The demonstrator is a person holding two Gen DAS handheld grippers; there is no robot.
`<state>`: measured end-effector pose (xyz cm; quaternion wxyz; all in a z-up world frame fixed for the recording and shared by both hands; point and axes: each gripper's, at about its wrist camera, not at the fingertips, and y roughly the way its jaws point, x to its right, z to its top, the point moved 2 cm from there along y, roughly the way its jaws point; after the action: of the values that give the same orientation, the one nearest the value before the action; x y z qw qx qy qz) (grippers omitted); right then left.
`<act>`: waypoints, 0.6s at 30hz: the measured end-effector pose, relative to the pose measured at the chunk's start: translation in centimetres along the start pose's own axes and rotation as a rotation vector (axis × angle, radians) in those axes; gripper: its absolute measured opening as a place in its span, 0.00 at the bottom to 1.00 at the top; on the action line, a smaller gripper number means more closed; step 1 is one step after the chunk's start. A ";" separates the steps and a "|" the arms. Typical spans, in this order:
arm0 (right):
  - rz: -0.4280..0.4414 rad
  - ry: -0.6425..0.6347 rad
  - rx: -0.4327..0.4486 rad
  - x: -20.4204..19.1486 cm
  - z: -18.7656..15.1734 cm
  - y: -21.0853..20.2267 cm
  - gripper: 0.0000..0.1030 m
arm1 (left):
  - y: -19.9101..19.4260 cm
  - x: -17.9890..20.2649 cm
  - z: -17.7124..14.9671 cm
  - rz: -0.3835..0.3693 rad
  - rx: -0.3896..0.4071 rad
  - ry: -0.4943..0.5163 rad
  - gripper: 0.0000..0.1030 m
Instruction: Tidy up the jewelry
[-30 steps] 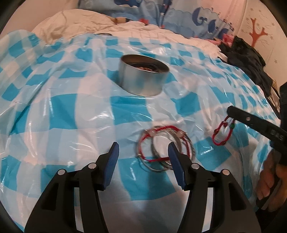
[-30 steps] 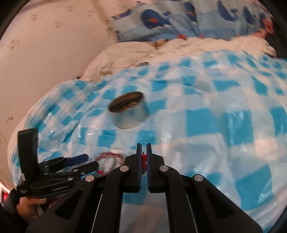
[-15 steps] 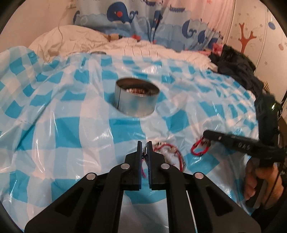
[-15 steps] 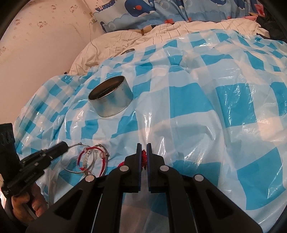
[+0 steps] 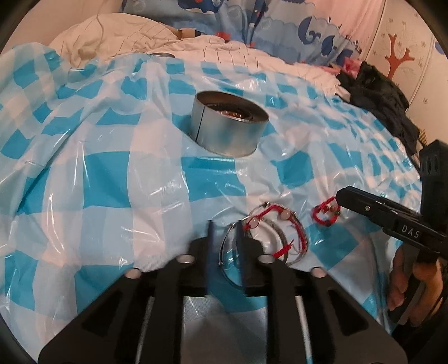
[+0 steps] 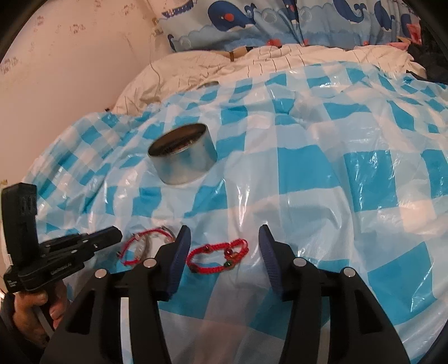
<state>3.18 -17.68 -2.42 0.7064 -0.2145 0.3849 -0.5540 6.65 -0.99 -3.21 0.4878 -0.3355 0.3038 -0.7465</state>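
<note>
A round metal tin (image 5: pixel 229 126) with jewelry inside stands on the blue-checked plastic sheet (image 5: pixel 112 179); it also shows in the right wrist view (image 6: pixel 183 158). A pile of silver bangles and a red cord bracelet (image 5: pixel 275 232) lies in front of my left gripper (image 5: pixel 225 253), whose jaws are slightly apart around a silver bangle's edge. A small red beaded bracelet (image 6: pixel 218 254) lies on the sheet between the open fingers of my right gripper (image 6: pixel 222 259). The pile shows left of it (image 6: pixel 145 243).
White bedding (image 6: pixel 252 67) and a whale-print pillow (image 6: pixel 280 19) lie behind the sheet. Dark clothes (image 5: pixel 380 95) are heaped at the right. The right gripper's body (image 5: pixel 392 215) reaches in from the right in the left wrist view.
My right gripper has opened and let the small red bracelet drop on the sheet. My left gripper, shut half a second ago, now has its jaws slightly apart by the bangles.
</note>
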 end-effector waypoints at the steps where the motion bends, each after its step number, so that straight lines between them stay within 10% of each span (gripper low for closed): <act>1: -0.004 -0.003 -0.009 0.0 -0.1 0.2 0.48 | 0.2 -0.1 -0.2 0.002 -0.011 -0.002 0.26; 9: -0.022 -0.017 -0.030 0.1 -0.4 0.5 0.42 | 0.8 -0.3 -1.1 0.032 -0.061 0.020 0.29; 14: -0.017 -0.024 -0.034 0.0 -0.4 0.6 0.38 | 0.3 -0.2 -1.2 0.020 -0.055 0.038 0.05; 18: -0.001 -0.030 -0.052 -0.3 -0.6 0.9 0.14 | -0.7 0.9 -1.1 -0.024 -0.029 0.066 0.04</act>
<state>3.22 -17.01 -3.36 0.7060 -0.2411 0.3886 -0.5407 5.12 -1.45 -3.18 0.4637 -0.3216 0.3266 -0.7583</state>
